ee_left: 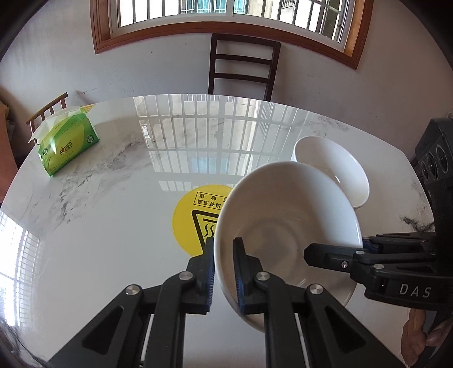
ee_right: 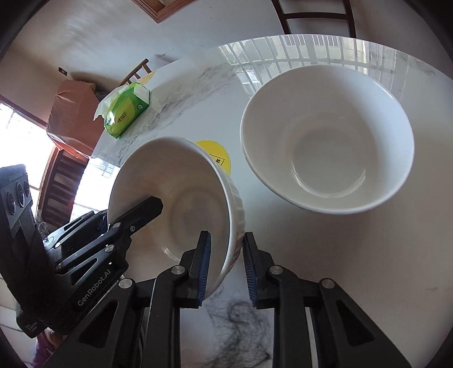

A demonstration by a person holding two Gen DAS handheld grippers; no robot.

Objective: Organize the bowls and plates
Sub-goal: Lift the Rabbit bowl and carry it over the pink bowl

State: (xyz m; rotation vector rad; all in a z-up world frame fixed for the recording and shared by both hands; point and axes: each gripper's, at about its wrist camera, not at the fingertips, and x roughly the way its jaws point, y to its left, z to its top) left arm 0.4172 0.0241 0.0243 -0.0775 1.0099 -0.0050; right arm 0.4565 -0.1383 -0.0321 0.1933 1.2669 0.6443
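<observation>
— Ribbed bowl point(ee_left: 283, 215), white: position?

— Tilted over the near side of the marble table point(ee_left: 113, 226), caught between both grippers. Covers part of the yellow warning sticker point(ee_left: 189, 220) in the left wrist view. Contact of base with tabletop: cannot tell.

— Left gripper point(ee_left: 223, 242)?

— Nearly closed and clamped on the rim. One finger outside the wall, the other inside, both blue pads against the china.

— Right gripper point(ee_right: 227, 235)?

— Set astride the opposite rim, parted by a little more than the wall's thickness. Outer pad up against the ribs. Inner pad inside the bowl; pressing or just clear, cannot tell. Right hand point(ee_left: 416, 337) partly seen at the lower right corner of the left wrist view, on that gripper's handle.

— Second bowl point(ee_right: 325, 136)?

— White, smooth-walled, upright on the table, just beyond the held one and farther from the person. Overlapped by it in the left wrist view; seen apart from it in the right wrist view.

— Anything else noted?

— Green tissue pack point(ee_left: 68, 138) at far left, well apart from both bowls. Dark chair point(ee_left: 243, 62) behind the far edge, under a wood-framed window point(ee_left: 226, 17).
</observation>
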